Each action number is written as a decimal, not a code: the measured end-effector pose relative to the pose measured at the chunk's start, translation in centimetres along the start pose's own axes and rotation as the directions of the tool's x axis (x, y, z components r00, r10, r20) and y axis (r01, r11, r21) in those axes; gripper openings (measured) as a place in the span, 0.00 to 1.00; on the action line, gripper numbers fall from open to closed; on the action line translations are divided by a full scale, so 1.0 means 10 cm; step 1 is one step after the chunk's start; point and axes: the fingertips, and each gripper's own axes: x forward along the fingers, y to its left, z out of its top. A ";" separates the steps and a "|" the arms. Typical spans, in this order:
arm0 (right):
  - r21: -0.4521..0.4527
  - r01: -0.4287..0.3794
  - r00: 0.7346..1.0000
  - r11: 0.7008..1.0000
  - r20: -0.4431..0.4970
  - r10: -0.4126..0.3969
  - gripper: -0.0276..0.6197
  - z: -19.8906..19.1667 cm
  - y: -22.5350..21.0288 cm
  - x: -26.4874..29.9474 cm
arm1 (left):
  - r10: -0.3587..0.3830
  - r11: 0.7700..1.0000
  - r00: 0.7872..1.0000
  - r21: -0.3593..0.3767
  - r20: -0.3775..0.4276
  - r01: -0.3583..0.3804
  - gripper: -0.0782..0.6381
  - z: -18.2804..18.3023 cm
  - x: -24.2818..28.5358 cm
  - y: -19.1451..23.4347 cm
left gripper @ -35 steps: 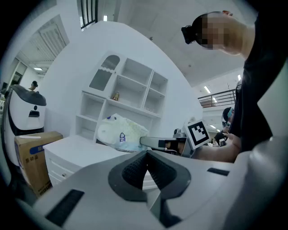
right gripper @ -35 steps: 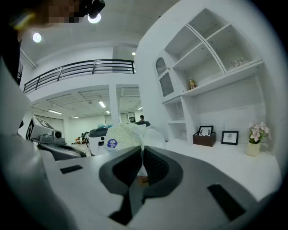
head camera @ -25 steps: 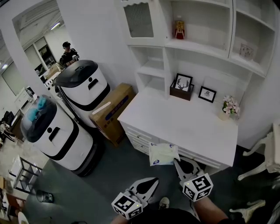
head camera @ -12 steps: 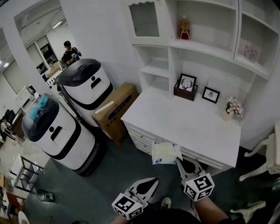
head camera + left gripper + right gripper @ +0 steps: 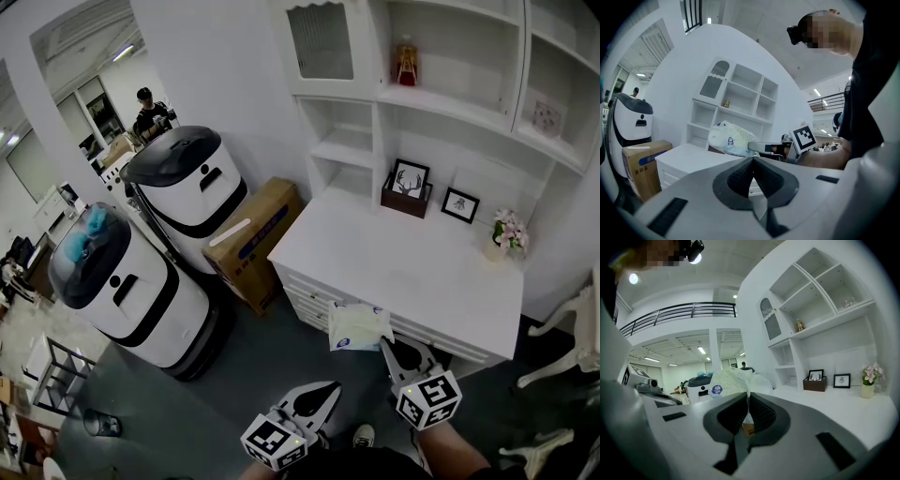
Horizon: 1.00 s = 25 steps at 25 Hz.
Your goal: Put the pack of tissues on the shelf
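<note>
A pale pack of tissues point(image 5: 357, 327) hangs in front of the white desk's near edge, with my right gripper point(image 5: 385, 344) shut on its lower corner. In the right gripper view the tissues point(image 5: 732, 380) rise from between the shut jaws. The left gripper view shows the pack of tissues point(image 5: 730, 138) held out sideways by the right gripper point(image 5: 754, 146). My left gripper point(image 5: 333, 385) hovers low over the dark floor, shut and holding nothing. The white shelf unit point(image 5: 441, 103) stands at the back of the desk with open compartments.
The white desk point(image 5: 412, 267) carries two framed pictures point(image 5: 411, 179), a dark box and a small flower pot point(image 5: 507, 234). A small red figure point(image 5: 407, 64) sits on an upper shelf. A cardboard box point(image 5: 255, 239) and two white robots point(image 5: 136, 281) stand left.
The view has shifted slightly: desk and shelf sit a little further right and lower in frame. The right gripper keeps its hold on the tissues; the left gripper has barely moved.
</note>
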 end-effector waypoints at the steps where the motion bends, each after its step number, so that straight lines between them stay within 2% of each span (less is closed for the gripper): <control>1: 0.002 0.002 1.000 1.000 0.001 -0.002 0.06 0.01 0.01 0.03 | 0.000 1.000 1.000 0.000 -0.001 0.000 0.12 0.01 -0.01 0.03; 25: 0.031 0.063 0.998 0.998 -0.011 -0.062 0.06 0.02 0.18 0.75 | -0.039 0.999 0.999 -0.034 -0.018 0.038 0.12 0.14 -0.19 0.82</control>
